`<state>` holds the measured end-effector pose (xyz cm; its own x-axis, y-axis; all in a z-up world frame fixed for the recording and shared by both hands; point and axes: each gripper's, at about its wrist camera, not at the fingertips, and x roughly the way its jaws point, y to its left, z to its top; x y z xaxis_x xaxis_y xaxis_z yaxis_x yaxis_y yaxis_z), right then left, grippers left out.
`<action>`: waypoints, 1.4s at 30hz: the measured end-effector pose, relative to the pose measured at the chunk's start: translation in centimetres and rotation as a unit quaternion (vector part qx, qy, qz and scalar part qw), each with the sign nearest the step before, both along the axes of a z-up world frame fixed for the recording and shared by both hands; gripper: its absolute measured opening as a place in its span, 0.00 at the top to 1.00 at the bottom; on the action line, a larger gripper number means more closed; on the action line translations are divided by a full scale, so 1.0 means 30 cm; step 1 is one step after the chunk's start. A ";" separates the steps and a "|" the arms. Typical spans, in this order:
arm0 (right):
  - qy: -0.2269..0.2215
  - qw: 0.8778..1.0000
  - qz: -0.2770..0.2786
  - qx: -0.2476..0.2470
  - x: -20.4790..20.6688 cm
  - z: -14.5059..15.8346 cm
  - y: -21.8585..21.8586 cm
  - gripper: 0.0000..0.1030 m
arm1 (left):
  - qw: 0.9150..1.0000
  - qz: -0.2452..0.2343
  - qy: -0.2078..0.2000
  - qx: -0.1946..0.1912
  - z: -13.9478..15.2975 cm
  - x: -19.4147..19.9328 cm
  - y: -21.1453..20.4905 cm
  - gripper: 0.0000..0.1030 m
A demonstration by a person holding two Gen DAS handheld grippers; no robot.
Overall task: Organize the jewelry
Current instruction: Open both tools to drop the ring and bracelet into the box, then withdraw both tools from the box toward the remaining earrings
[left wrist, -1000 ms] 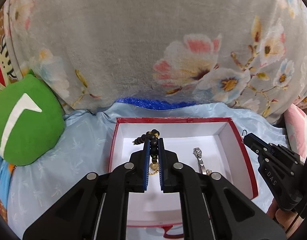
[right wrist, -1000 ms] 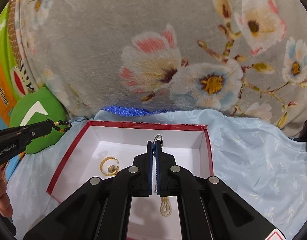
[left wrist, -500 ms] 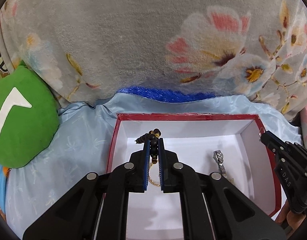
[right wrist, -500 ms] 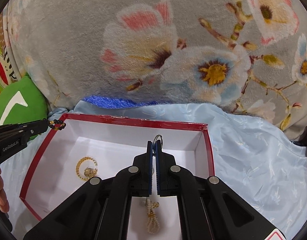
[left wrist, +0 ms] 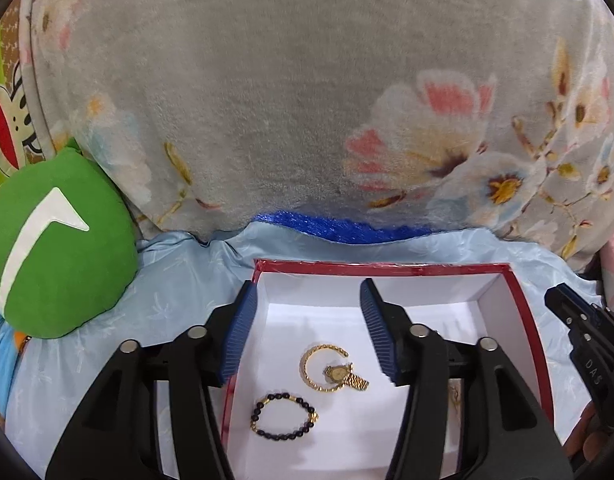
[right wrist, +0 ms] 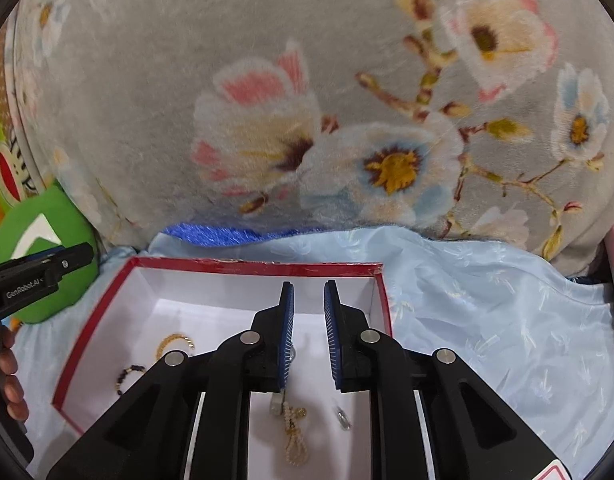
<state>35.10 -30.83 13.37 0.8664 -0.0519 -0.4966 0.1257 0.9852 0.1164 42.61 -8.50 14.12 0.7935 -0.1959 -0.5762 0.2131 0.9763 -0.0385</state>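
A red box with a white inside lies on light blue cloth. In it lie a dark bead bracelet, a gold chain with a gold watch, a pearl strand and a silver piece. My left gripper is open and empty above the box's left part. My right gripper is open above the box's right part; a silver watch lies partly hidden under its left finger.
A grey floral blanket rises behind the box. A green cushion sits at the left. A blue strip shows under the blanket. Light blue cloth spreads to the right of the box.
My left gripper has opened and the bead bracelet now lies on the box floor. My right gripper has opened and let go of the silver watch, which lies in the box.
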 end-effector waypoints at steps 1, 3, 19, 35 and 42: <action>-0.006 1.000 0.001 0.003 -0.035 0.009 -0.003 0.85 | 1.000 -0.002 -0.003 0.001 0.010 -0.020 0.006 0.41; -0.021 1.000 0.003 0.011 -0.121 0.028 -0.008 0.85 | 1.000 -0.004 -0.009 0.005 0.027 -0.080 0.021 0.40; -0.002 0.995 0.084 0.049 -0.913 -0.073 0.178 0.80 | 0.998 -0.009 0.066 0.006 -0.129 -0.645 0.243 0.30; 0.158 0.978 0.130 0.040 -1.043 -0.461 0.445 0.70 | 0.980 0.050 0.190 -0.016 -0.462 -0.936 0.458 0.30; 0.168 0.978 0.122 0.032 -1.006 -0.493 0.485 0.68 | 0.975 0.061 0.214 -0.009 -0.547 -0.959 0.507 0.30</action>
